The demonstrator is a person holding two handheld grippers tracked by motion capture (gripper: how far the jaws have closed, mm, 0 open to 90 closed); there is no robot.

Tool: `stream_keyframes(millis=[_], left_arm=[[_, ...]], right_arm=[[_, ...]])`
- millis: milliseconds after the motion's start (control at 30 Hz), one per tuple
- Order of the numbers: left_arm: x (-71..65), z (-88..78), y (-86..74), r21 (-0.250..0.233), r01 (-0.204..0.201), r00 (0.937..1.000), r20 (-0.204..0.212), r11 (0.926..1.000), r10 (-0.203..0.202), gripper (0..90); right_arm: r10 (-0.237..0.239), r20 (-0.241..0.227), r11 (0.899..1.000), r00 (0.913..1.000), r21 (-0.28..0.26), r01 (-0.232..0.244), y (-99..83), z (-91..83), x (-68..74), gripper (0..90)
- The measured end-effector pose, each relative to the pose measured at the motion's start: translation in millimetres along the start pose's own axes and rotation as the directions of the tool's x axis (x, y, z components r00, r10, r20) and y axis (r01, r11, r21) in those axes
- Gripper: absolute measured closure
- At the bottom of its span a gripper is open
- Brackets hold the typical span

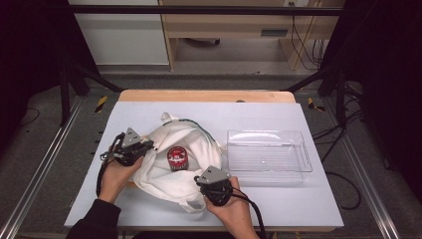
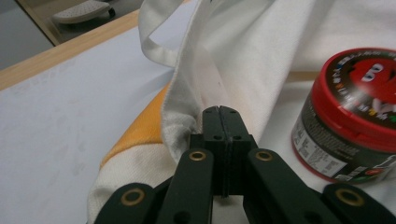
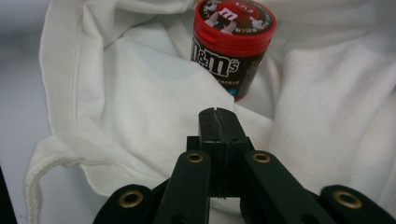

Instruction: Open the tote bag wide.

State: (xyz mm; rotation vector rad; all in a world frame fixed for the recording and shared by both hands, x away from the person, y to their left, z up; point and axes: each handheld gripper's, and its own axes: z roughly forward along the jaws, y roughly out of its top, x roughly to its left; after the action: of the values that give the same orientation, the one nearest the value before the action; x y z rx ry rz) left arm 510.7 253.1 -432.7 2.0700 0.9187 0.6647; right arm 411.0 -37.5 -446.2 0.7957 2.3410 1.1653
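My left gripper (image 1: 149, 145) is clenched, its jaws pressed flat together with no gap; the hem of the white cloth bag (image 1: 164, 172) bunches right at their left side, but I cannot tell whether any cloth is pinched in them. My right gripper (image 1: 198, 178) is clenched the same way, jaws tight together above the bag's near fold, with no cloth visibly caught between them. The red-lidded candy tub (image 1: 177, 158) stands upright on the cloth between my two pairs of fingers: just ahead and to the right of my left fingertips (image 2: 219, 112), and straight ahead of my right fingertips (image 3: 217, 114), near but not touching. The bag's cord (image 3: 32, 186) lies off to the left of my right fingers. The clear plastic tray (image 1: 268, 172) sits well apart, out past my right hand (image 1: 231, 206), on the white table (image 1: 278, 199).
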Motion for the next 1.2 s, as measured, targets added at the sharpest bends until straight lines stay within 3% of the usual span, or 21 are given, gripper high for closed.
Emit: stream_keyframes(millis=[200, 633, 900, 1100, 1200], left_arm=[[3.3, 5.5, -6.4, 0.017, 0.023, 0.9997, 0.004, 0.9996, -0.023, 90.0], [6.4, 12.5, -13.3, 0.077, 0.021, 0.9997, -0.013, 0.9968, -0.02, 90.0], [6.2, 12.6, -14.3, 0.083, 0.022, 0.9996, -0.016, 0.9963, -0.021, 90.0], [5.4, 8.9, -16.6, 0.064, 0.039, 0.9991, -0.019, 0.9972, -0.038, 90.0], [2.8, 4.1, -15.2, 0.051, 0.027, 0.9993, -0.027, 0.9983, -0.026, 90.0]], right_arm=[[0.014, 0.026, 0.999, 0.9996, 0.034, -0.015, -8.1, 12.6, 0.1, 90.0], [0.035, 0.033, 0.997, 0.9988, 0.072, -0.037, -13.0, 20.7, -0.5, 90.0], [0.033, 0.029, 0.996, 0.999, 0.078, -0.035, -15.4, 22.1, -0.7, 90.0], [0.029, 0.025, 0.997, 0.9993, 0.075, -0.031, -17.7, 22.6, -1.4, 90.0], [0.03, 0.021, 0.997, 0.9993, 0.07, -0.031, -17.8, 22.3, -1.6, 90.0]])
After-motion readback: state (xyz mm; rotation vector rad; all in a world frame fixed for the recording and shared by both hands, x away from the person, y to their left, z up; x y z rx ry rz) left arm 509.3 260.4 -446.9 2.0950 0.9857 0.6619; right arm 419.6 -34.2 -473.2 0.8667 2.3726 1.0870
